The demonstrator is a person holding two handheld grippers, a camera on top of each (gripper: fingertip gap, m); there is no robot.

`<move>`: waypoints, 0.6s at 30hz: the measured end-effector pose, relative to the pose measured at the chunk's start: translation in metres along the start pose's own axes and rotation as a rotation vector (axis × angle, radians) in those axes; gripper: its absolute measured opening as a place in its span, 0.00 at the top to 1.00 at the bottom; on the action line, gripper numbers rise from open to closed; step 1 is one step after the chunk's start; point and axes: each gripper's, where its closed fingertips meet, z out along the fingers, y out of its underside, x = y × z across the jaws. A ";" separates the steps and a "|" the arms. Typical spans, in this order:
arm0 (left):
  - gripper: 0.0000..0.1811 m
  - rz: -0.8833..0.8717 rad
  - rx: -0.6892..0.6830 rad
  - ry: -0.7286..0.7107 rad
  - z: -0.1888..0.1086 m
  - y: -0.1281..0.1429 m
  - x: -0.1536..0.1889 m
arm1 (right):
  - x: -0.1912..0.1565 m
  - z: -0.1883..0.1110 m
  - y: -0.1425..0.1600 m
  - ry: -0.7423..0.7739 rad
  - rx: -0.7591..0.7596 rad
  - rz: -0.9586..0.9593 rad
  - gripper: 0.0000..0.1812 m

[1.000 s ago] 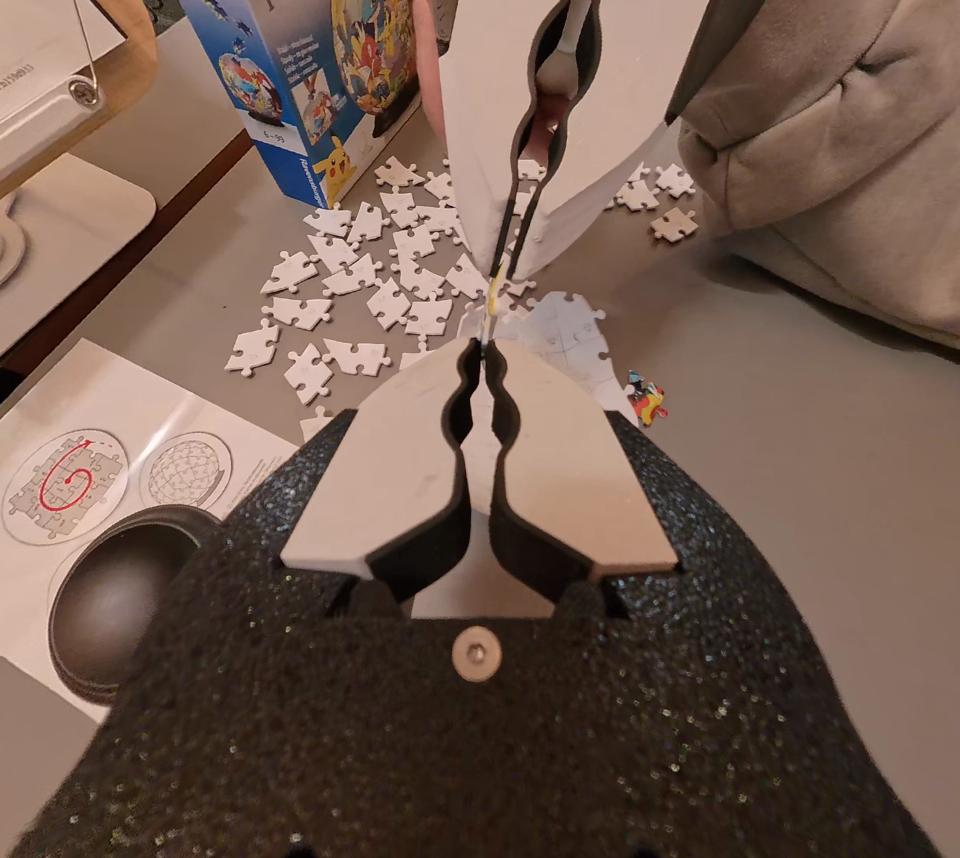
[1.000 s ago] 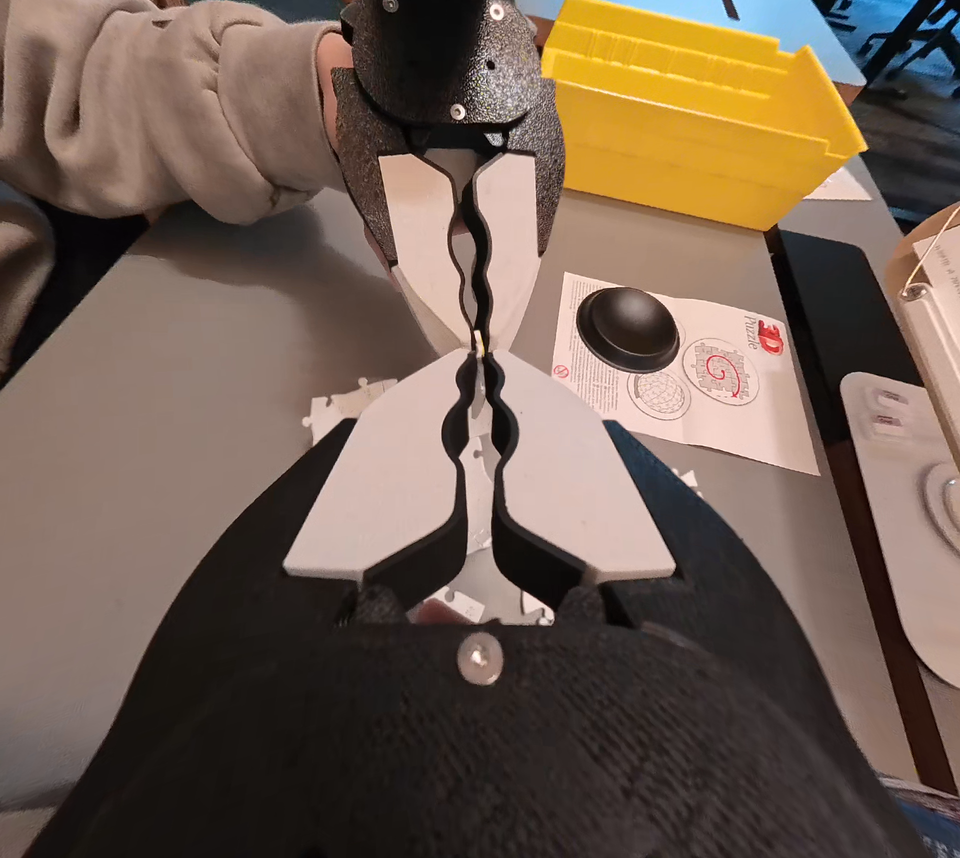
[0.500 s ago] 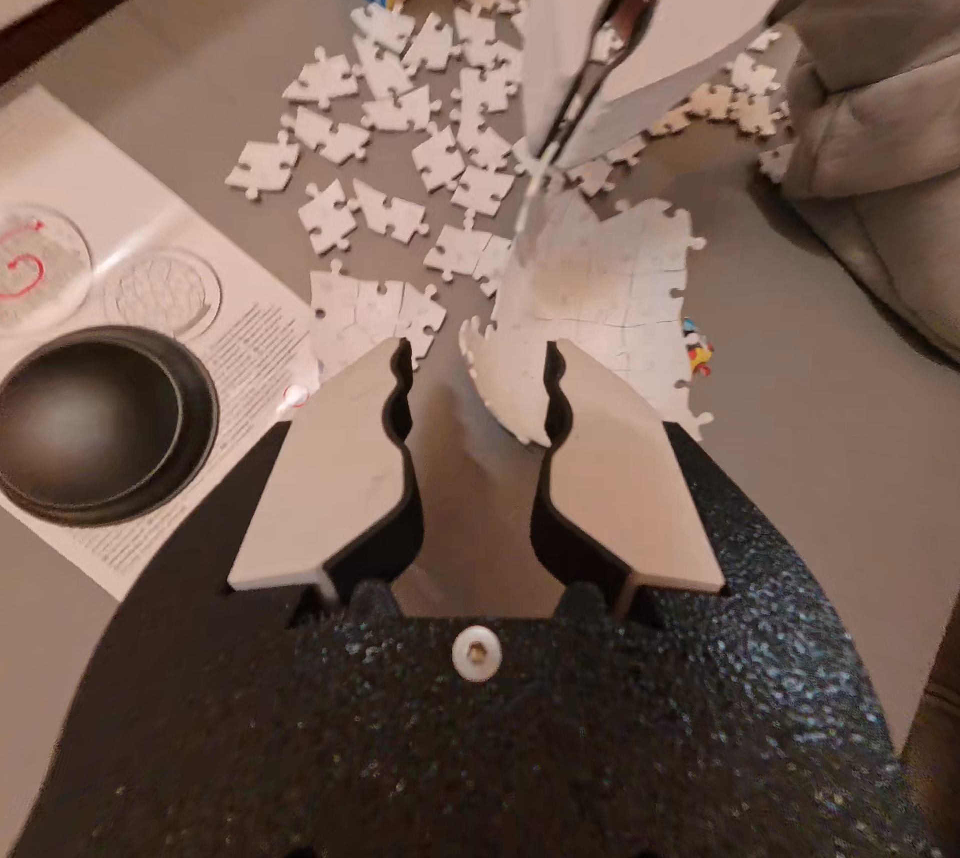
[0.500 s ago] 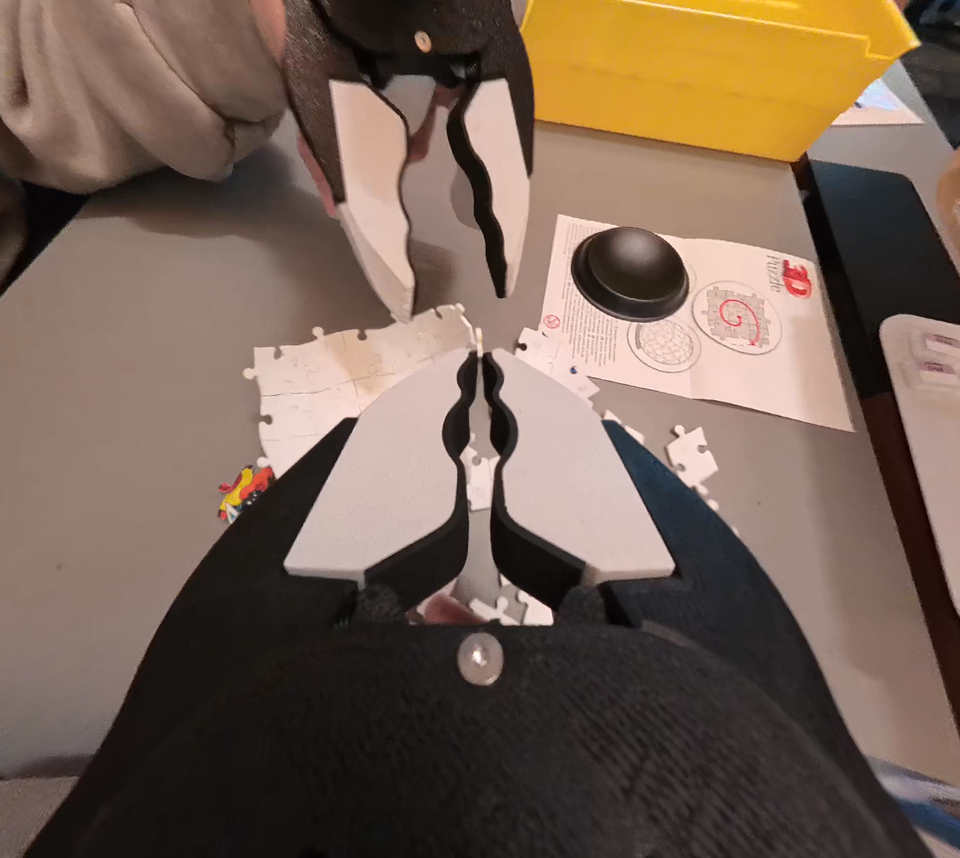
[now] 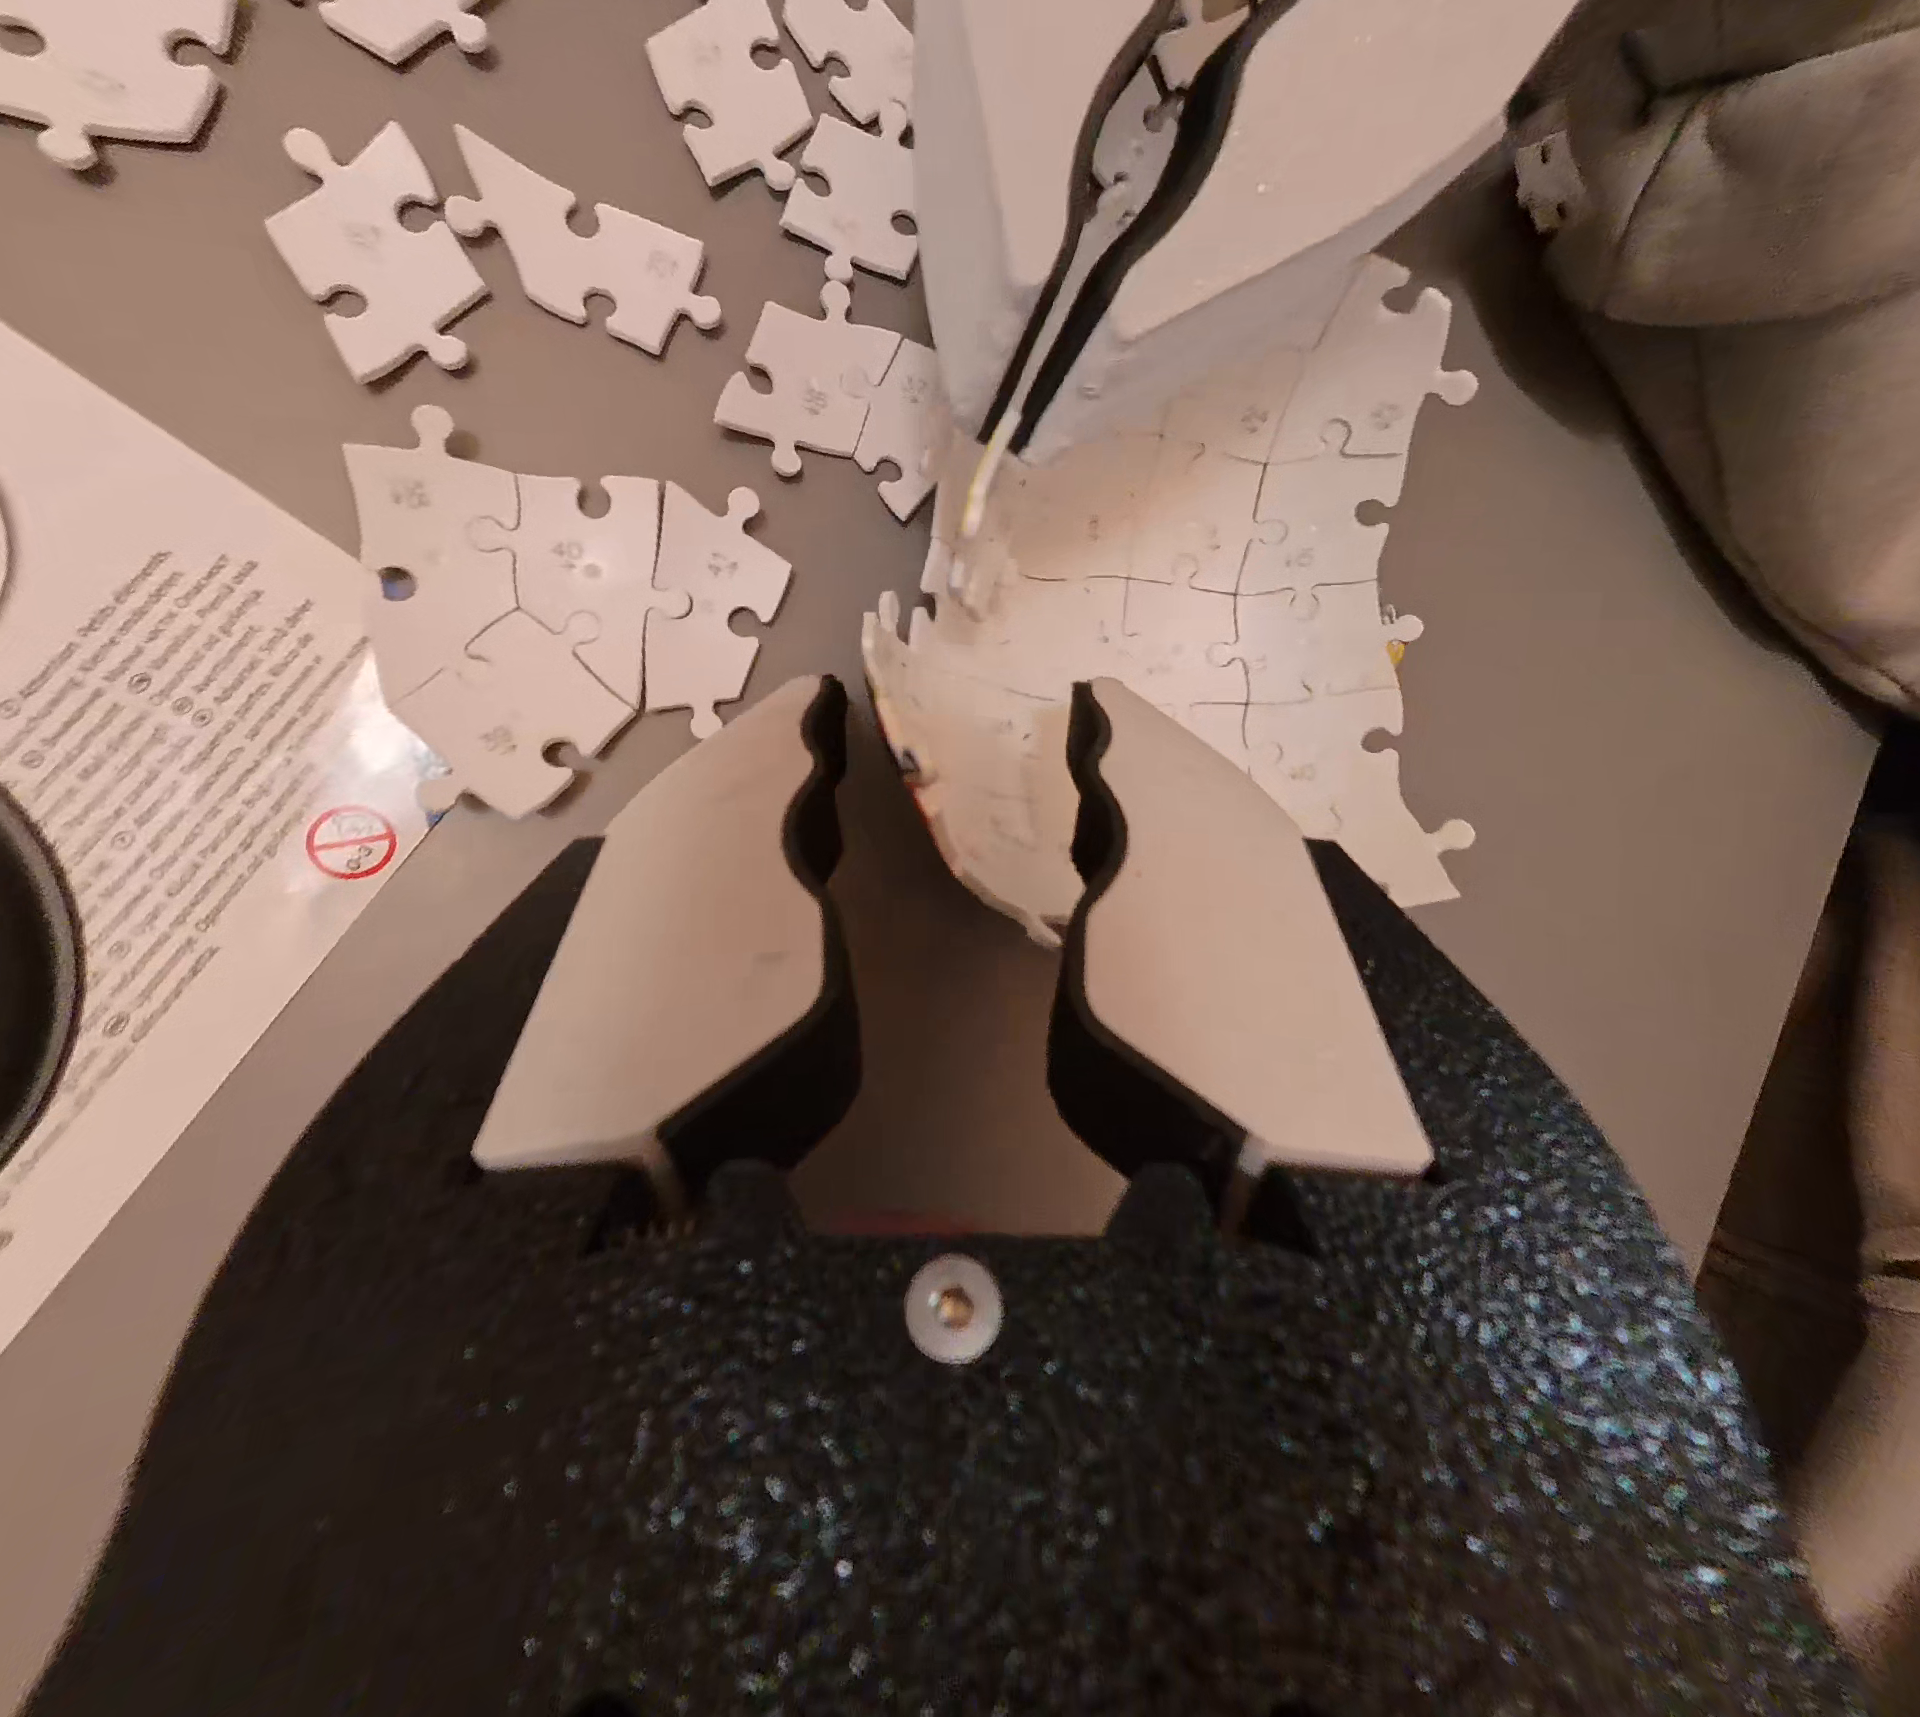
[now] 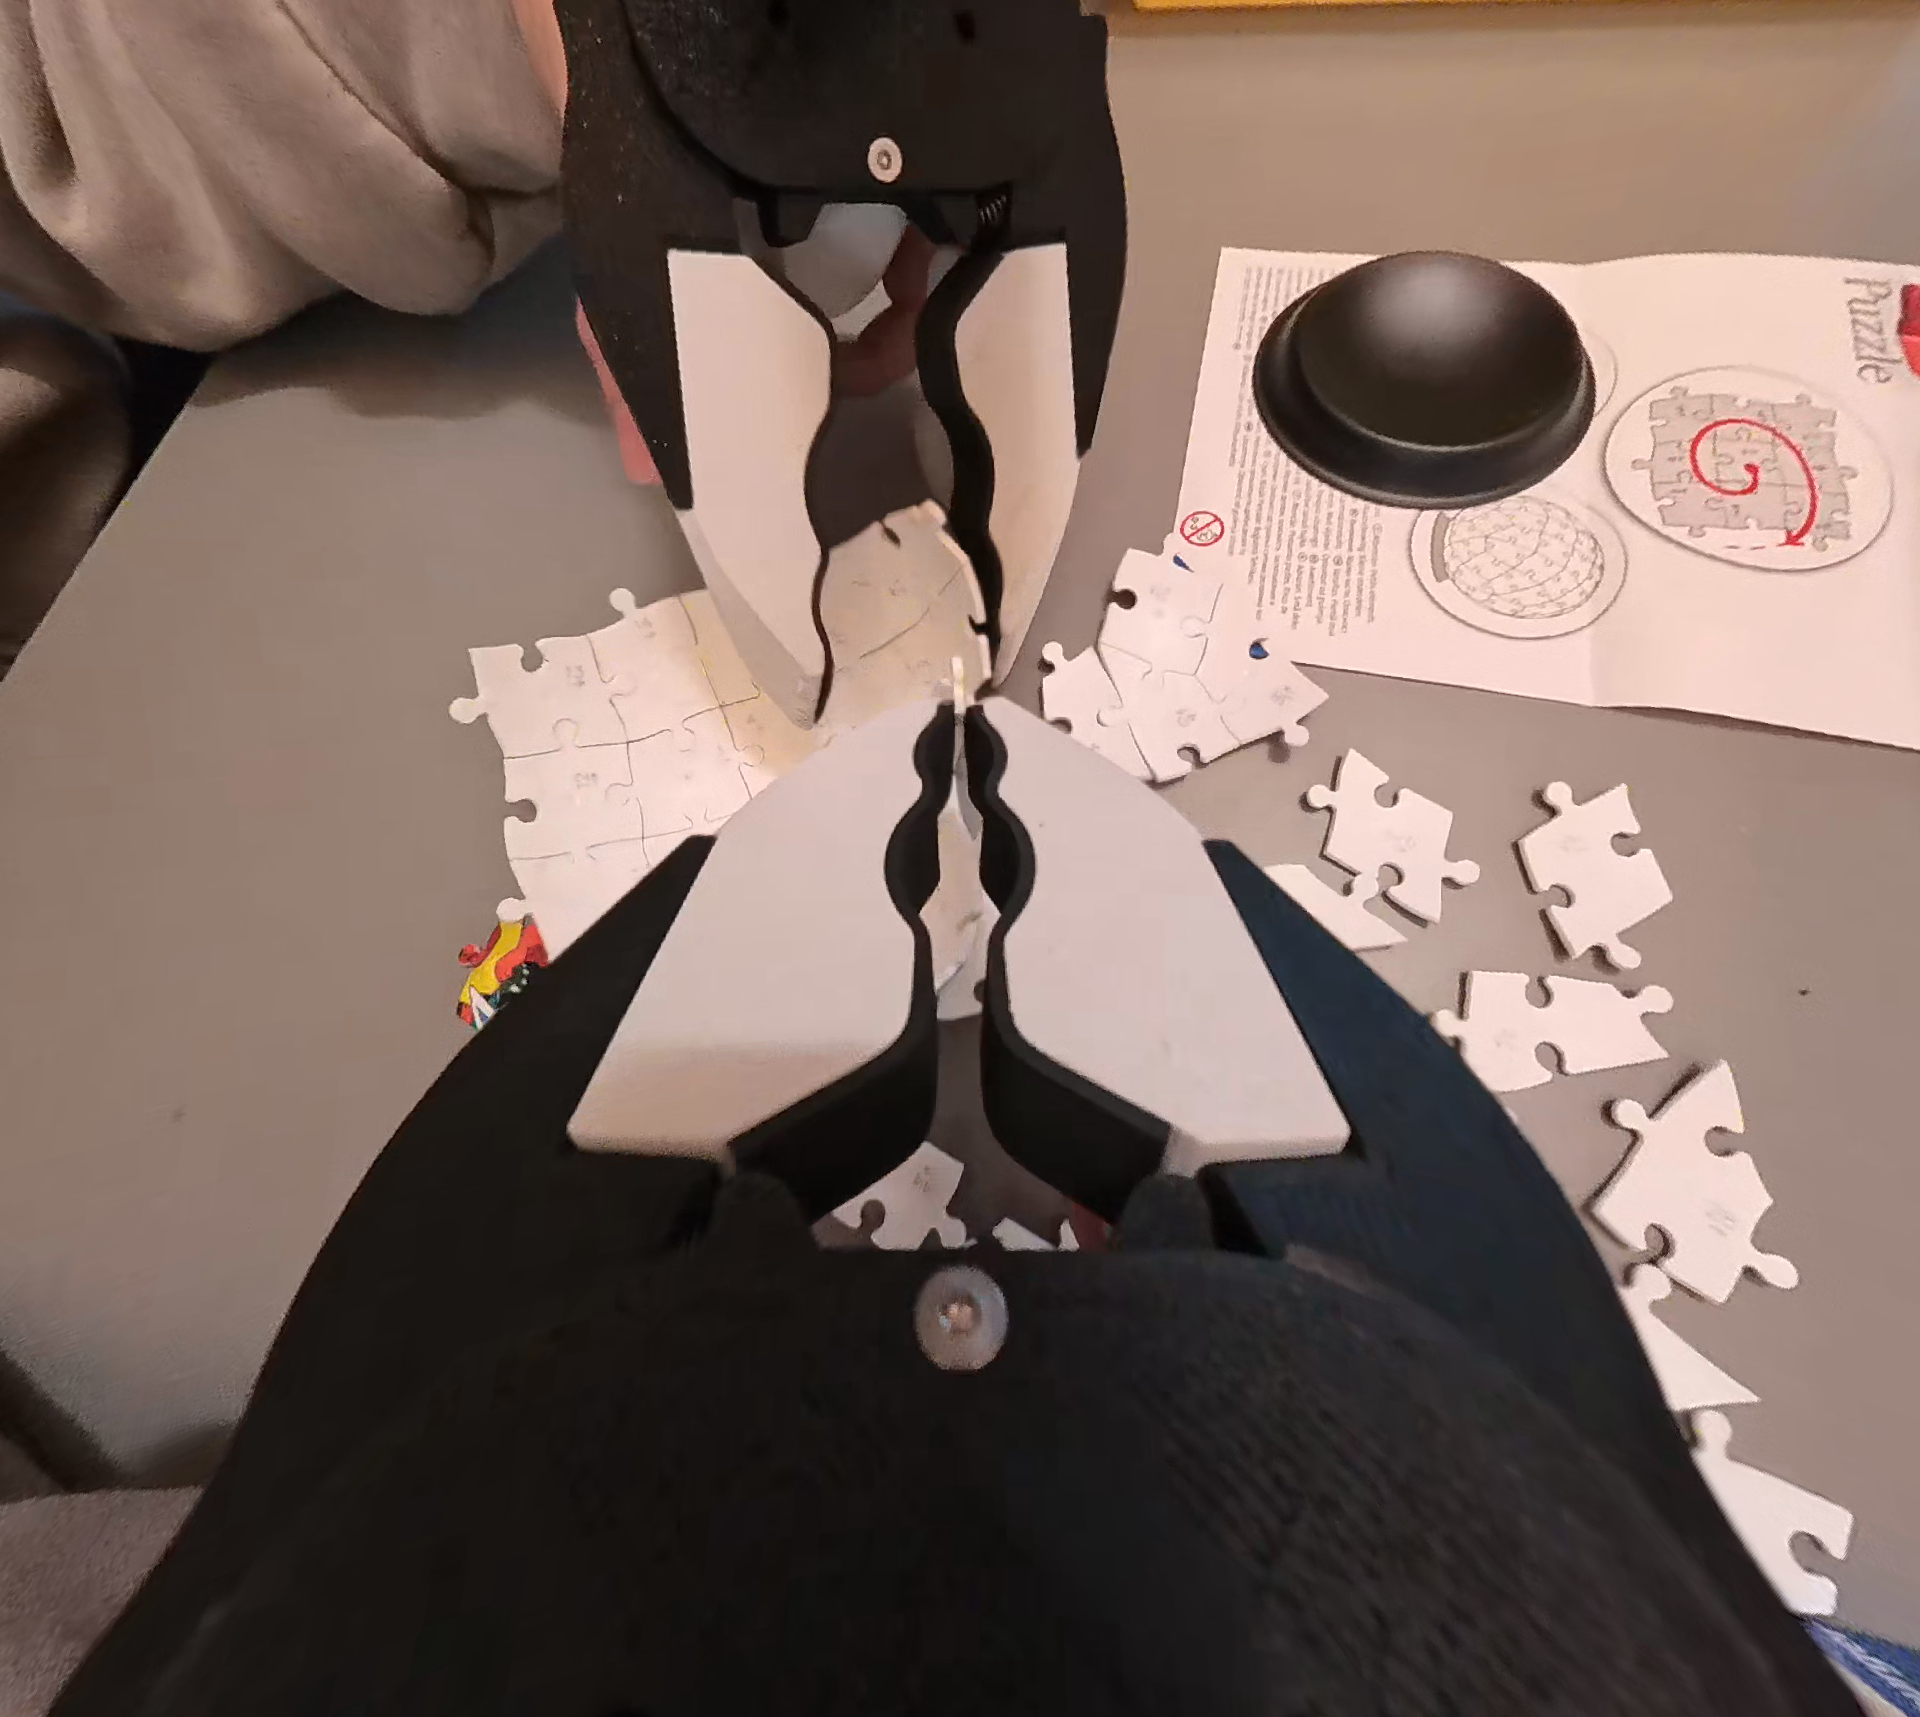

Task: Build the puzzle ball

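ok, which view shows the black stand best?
Right wrist view: the whole black stand sits in frame on the instruction sheet, its dome and rim visible. Left wrist view catches only a cropped dark sliver at the left edge.

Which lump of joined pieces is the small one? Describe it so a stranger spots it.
Find the sheet with the black stand on it. At its near corner lies a flat cluster of a few white pieces, overlapping the sheet's edge. Its neighbours are loose singles, and the other joined section is larger and curved.

Curved white puzzle section, edge lifted
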 end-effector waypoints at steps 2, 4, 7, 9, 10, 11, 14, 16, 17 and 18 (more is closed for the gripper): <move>0.77 -0.013 -0.010 0.012 0.001 0.000 -0.001 | 0.002 0.001 0.001 0.010 -0.003 0.004 0.99; 0.78 -0.022 -0.015 0.026 0.002 0.001 -0.002 | 0.001 0.004 0.000 -0.008 0.005 0.002 0.99; 0.78 -0.041 -0.020 0.064 0.004 0.001 -0.001 | 0.002 0.006 0.001 -0.003 0.005 -0.002 0.99; 0.80 -0.043 -0.022 0.077 0.006 0.000 -0.001 | 0.004 0.007 0.002 0.000 0.006 -0.007 0.99; 0.82 -0.036 -0.021 0.085 0.006 0.000 0.000 | 0.004 0.007 0.003 -0.002 0.007 -0.006 0.99; 0.84 -0.028 -0.017 0.088 0.006 -0.002 0.000 | 0.004 0.008 0.003 -0.010 0.009 -0.002 0.99; 0.85 -0.024 -0.005 0.103 0.008 -0.005 0.001 | 0.003 0.010 0.003 -0.023 0.011 -0.004 0.99; 0.85 -0.031 0.008 0.117 0.007 -0.006 0.001 | 0.003 0.011 0.003 -0.018 0.010 -0.005 0.99; 0.86 -0.033 0.018 0.120 0.007 -0.008 0.001 | 0.003 0.010 0.003 -0.015 0.008 0.000 0.99; 0.87 -0.031 0.027 0.121 0.006 -0.009 0.001 | 0.003 0.009 0.003 -0.016 0.006 0.005 0.99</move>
